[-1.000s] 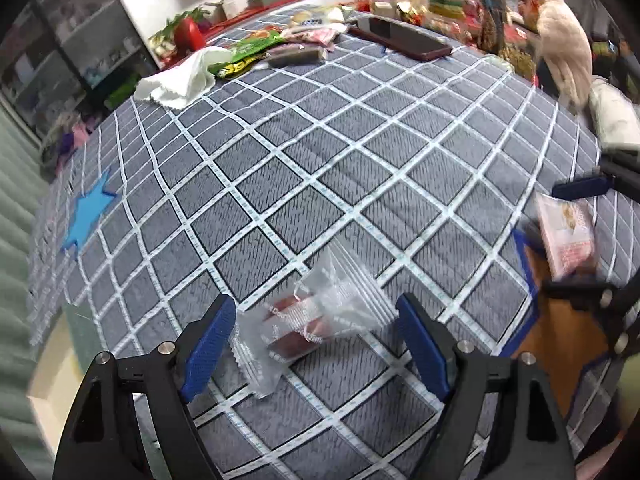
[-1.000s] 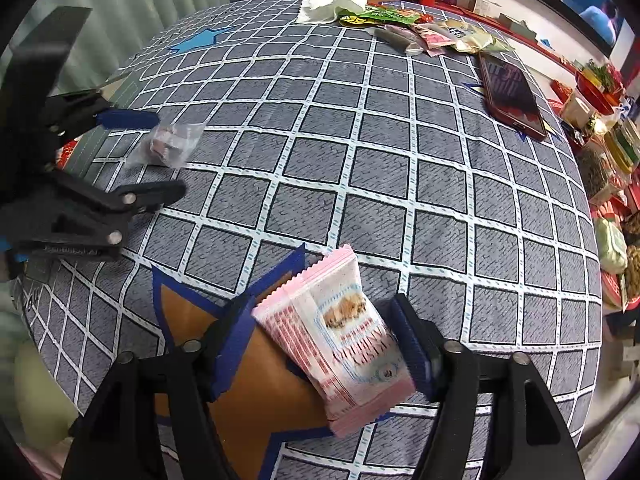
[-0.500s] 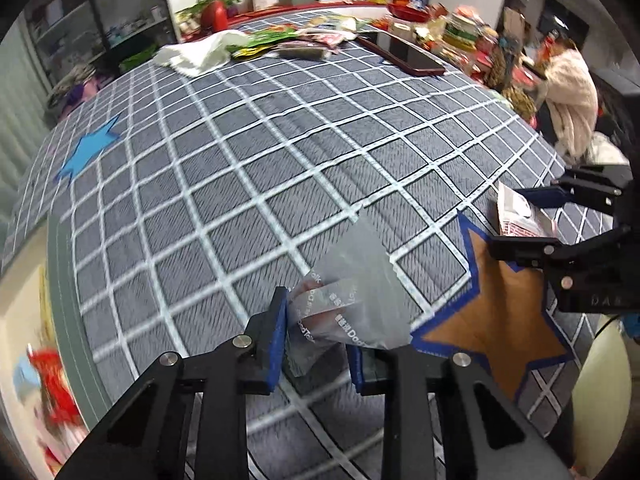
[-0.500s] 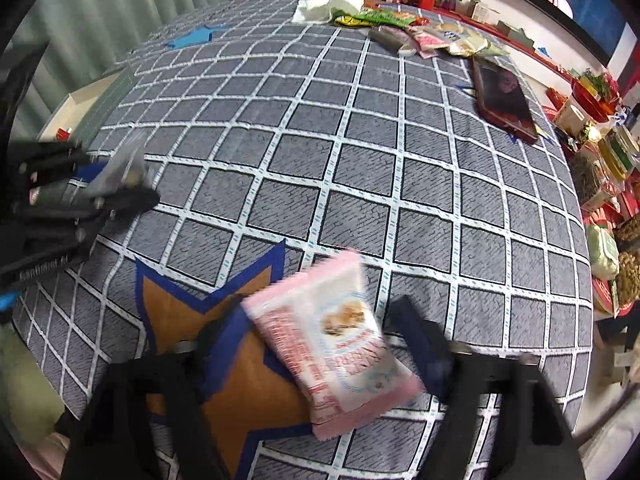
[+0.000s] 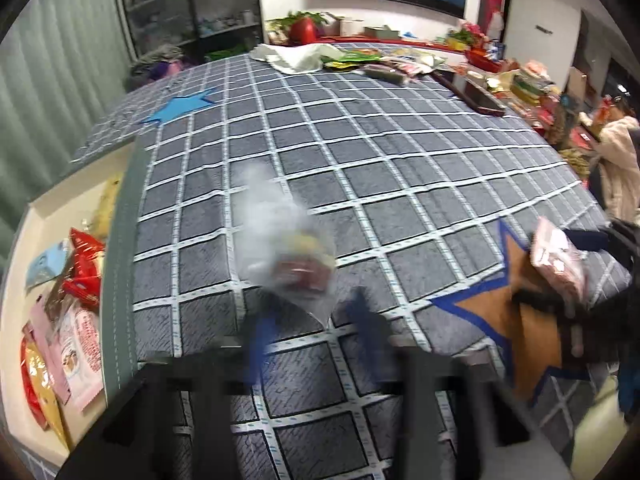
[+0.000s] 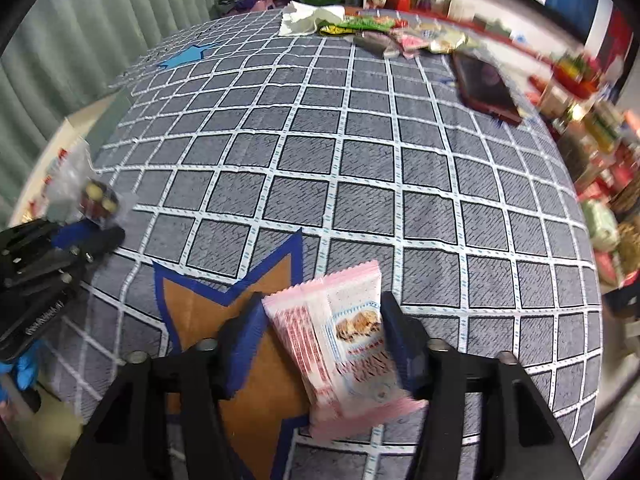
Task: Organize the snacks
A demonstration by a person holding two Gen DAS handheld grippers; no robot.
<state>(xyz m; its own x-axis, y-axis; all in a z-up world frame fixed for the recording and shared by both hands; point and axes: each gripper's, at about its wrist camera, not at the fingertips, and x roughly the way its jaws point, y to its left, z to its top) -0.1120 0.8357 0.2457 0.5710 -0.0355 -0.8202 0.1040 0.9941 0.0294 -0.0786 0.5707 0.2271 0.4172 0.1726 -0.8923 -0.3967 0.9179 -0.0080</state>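
Risk 1: slip of the clear snack bag (image 5: 288, 256) from the left gripper (image 5: 310, 320), held only by a thin corner of film between closed jaws, contents hanging loose above. Risk 2: a miss of the open box (image 5: 36, 216) at the table's left edge, given fast motion and heavy blur. Risk 3: twist of the pink snack packet (image 6: 344, 344) in the right gripper (image 6: 320, 340), clamped across its width, lower end overhanging the orange star (image 6: 200, 320). Clear bag raised off the checked tablecloth (image 5: 360, 152), near the box; pink packet lifted just above the star, well apart from the box.
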